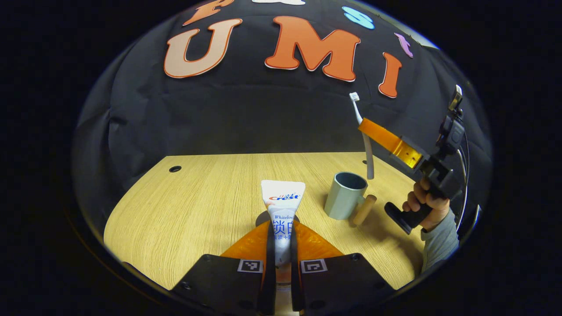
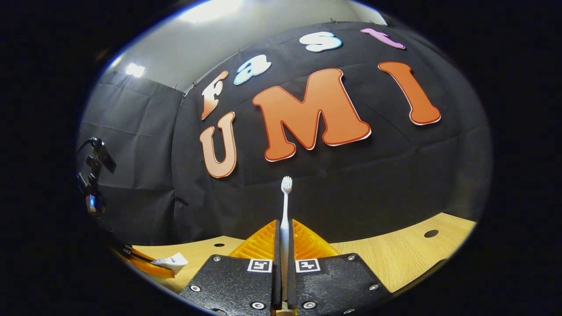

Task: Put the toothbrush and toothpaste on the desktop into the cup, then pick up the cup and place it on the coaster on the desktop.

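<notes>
In the left gripper view, the left gripper [image 1: 281, 245] has both fingers pressed on a toothpaste tube [image 1: 282, 206], which stands out forward between them with its flat crimped end farthest from the camera, held above the wooden desktop [image 1: 197, 197]. A dark round coaster [image 1: 263, 218] lies on the desktop just behind the tube and is mostly hidden by it. To the right of the tube stands a pale grey-green cup [image 1: 344, 195], upright with its mouth open and a wooden handle [image 1: 364, 210] pointing to the right; desktop surface separates cup and tube. The right gripper [image 1: 366, 129], held by a hand [image 1: 426, 199], is raised above and to the right of the cup and pinches a white toothbrush [image 1: 364, 136], which hangs near-vertical, bristles up, its lower end just above the far rim of the cup. The desktop to the left of the tube is open as far as the far-left corner hole [image 1: 175, 169]. In the right gripper view, the toothbrush [image 2: 285, 228] stands upright, clamped between both fingers of the right gripper [image 2: 284, 263], with the far edge of the desktop [image 2: 395, 254] running below the booth wall.
</notes>
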{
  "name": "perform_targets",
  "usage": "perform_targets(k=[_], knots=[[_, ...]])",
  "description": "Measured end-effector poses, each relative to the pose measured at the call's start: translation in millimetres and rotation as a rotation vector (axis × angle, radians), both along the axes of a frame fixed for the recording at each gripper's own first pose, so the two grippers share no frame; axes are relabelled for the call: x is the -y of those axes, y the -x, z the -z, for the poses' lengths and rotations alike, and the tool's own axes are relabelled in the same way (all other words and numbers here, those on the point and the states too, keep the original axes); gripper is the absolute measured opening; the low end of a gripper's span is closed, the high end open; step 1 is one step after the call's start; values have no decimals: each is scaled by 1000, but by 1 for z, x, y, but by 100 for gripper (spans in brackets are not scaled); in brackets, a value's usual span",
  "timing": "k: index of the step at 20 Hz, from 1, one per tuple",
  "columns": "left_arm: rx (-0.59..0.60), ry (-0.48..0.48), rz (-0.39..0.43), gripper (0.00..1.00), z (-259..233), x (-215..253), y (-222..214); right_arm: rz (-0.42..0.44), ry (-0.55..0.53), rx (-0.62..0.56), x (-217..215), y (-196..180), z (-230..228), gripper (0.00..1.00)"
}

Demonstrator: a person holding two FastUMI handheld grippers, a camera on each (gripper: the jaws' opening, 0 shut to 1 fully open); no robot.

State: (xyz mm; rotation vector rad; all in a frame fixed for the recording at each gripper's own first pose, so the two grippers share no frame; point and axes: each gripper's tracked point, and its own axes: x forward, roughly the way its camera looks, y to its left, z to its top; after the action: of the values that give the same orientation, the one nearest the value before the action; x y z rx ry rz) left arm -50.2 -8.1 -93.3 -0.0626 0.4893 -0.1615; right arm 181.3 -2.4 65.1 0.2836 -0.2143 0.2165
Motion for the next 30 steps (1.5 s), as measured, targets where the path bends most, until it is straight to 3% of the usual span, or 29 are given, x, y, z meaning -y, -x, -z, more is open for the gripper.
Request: perform_targets(k=[10, 30], knots=[[77, 8, 38, 17, -49, 11, -1, 46, 16, -40, 10, -15, 31, 5], [199, 52, 93, 17, -85, 68, -60, 168, 59, -51, 28, 6, 42, 11]])
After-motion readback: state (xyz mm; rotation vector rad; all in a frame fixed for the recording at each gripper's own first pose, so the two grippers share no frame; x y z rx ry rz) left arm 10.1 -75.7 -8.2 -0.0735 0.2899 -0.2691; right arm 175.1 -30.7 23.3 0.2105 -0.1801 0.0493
